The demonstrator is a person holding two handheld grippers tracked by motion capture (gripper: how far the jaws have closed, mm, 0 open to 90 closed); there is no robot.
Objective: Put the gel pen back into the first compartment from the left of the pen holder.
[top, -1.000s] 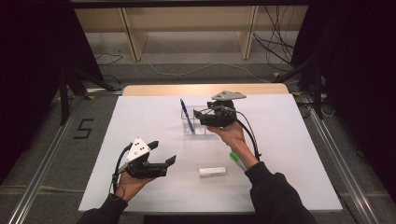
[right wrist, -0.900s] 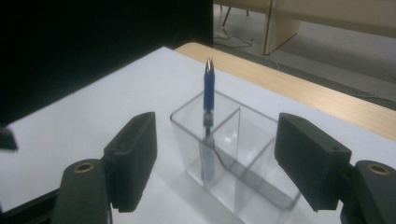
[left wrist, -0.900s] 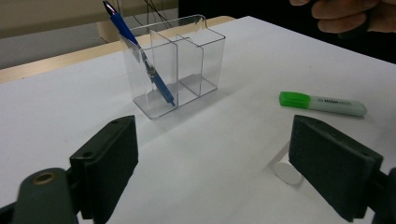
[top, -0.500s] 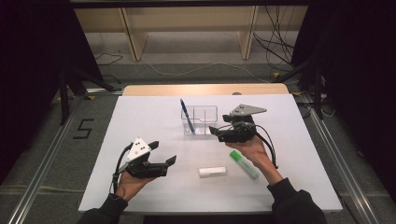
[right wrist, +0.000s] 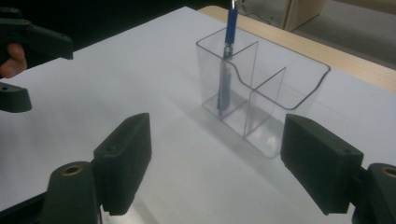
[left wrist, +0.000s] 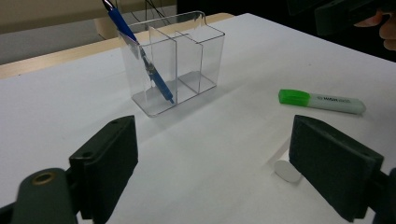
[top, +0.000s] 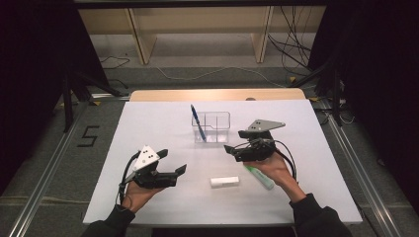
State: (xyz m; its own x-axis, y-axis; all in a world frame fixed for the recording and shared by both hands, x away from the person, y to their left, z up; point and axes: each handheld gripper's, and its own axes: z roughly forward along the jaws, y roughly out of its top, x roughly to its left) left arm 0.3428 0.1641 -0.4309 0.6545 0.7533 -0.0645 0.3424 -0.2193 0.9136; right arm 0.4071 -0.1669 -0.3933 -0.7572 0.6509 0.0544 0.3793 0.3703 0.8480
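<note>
Judging by the table point(top: 148, 128), the work is loading stationery into the clear holder point(top: 211, 127), where a blue pen point(top: 198, 122) already leans in one end compartment. The right gripper point(top: 232, 150) hovers near the holder with its jaws wide apart and nothing between them; its own view looks past both jaws at the holder point(right wrist: 261, 88) and pen point(right wrist: 229, 56). The left gripper point(top: 179, 170) sits low at the near left, also wide open and empty. A green-capped highlighter point(left wrist: 322, 101) lies flat on the table, partly under the right hand in the high view, with a small white eraser-like block point(top: 224, 181) just beside it toward the near edge. The highlighter is probably the next thing to go in: light, rigid, with a smooth plastic barrel that could roll or slip. A grip across the barrel near its middle, jaws square to its length, should hold without tipping. The holder looks light and thin-walled, so a clumsy nudge could slide it. The block should be light and slightly grippy, best taken across its short sides.
</note>
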